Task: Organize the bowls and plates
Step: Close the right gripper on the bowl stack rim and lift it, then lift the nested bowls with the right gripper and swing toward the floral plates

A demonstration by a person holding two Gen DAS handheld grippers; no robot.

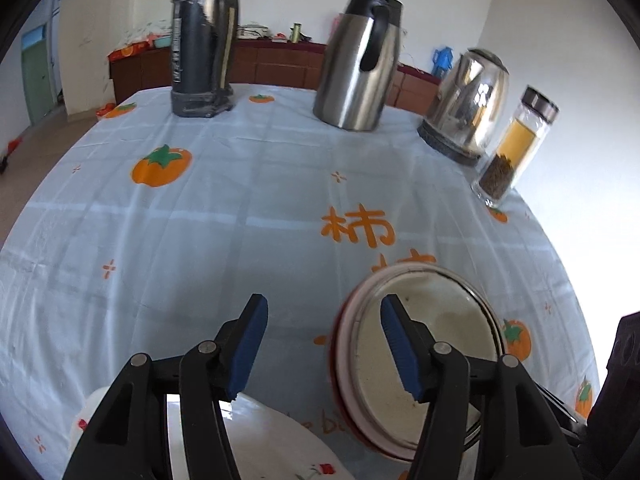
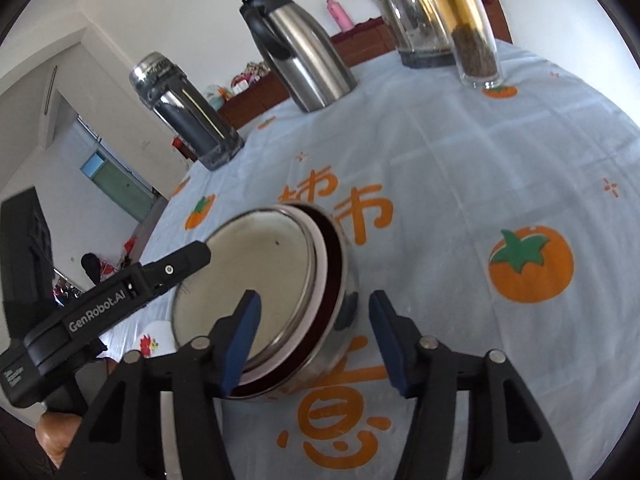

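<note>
Currently a stack of bowls (image 2: pixel 280 300) is seen on the persimmon tablecloth (image 2: pixel 460 168), near its orange characters. Right gripper (image 2: pixel 314 344) is spread wide, empty, straddling the stack's near rim. Left gripper (image 1: pixel 324 352) is likewise spread, nothing held; a white plate (image 1: pixel 272 444) lies below it, beside the stack. Judged best: the rim should be seated deep between the pads before closing, the stack kept level.
</note>
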